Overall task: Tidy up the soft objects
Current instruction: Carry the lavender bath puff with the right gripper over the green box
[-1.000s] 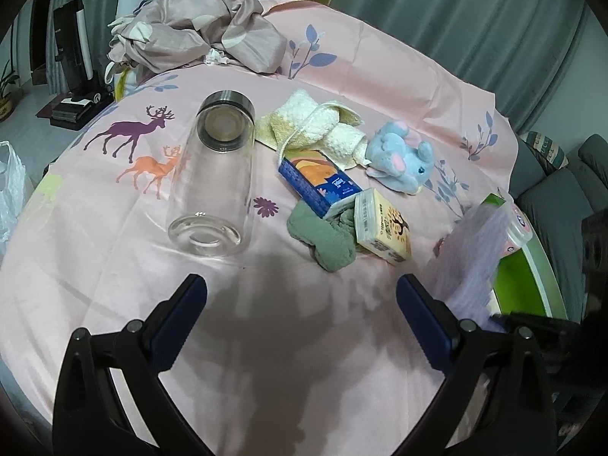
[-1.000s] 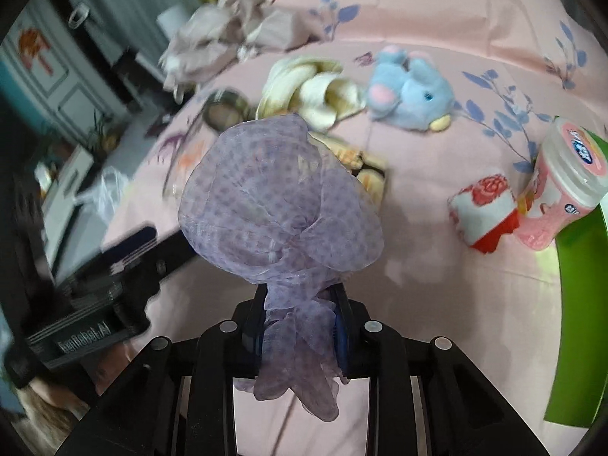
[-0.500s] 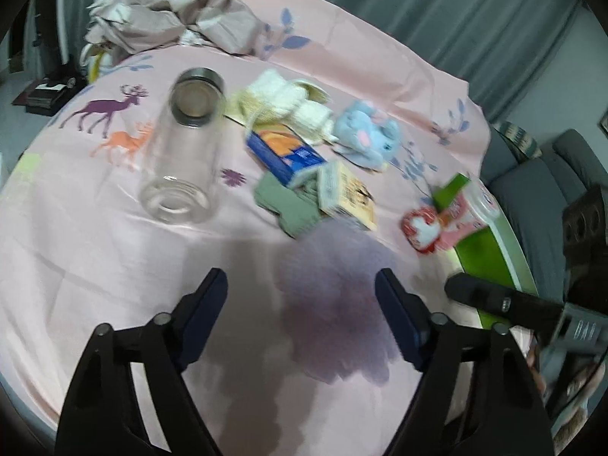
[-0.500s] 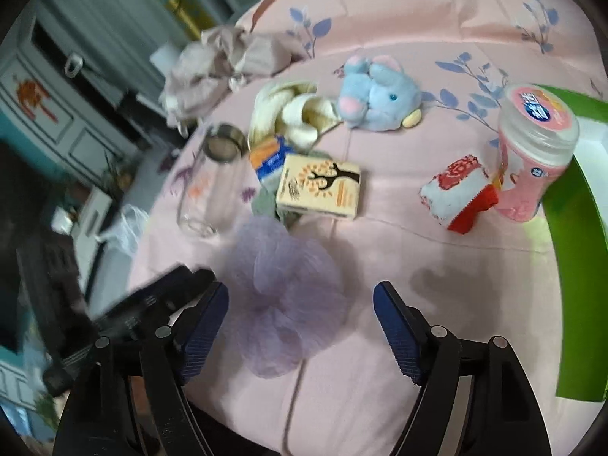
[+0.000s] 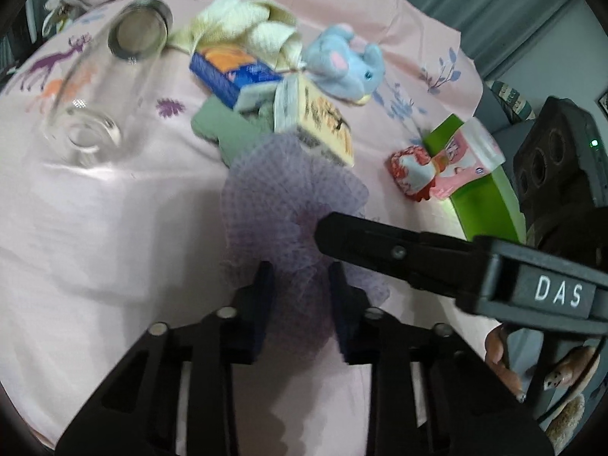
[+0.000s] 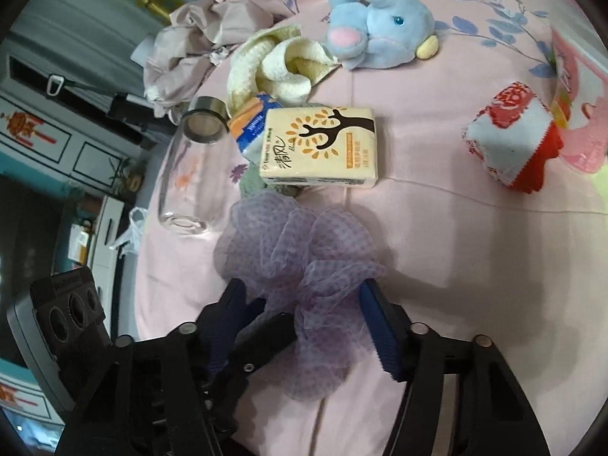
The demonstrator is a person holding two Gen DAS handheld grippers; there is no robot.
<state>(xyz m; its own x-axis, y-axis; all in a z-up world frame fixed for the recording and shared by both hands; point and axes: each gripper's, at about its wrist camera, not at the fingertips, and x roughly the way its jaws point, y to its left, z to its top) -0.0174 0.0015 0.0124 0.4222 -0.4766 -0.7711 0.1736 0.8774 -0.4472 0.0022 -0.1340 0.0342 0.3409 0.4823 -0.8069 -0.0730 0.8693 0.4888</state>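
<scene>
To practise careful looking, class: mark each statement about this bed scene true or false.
1. The bottle lies on its side. True.
2. The plush is green. False: it is blue with pink ears.
3. The left gripper is closed on the pouf. True.
4. The pouf sits inside the bottle. False: it is outside, on the pink sheet, beside the bottle.
</scene>
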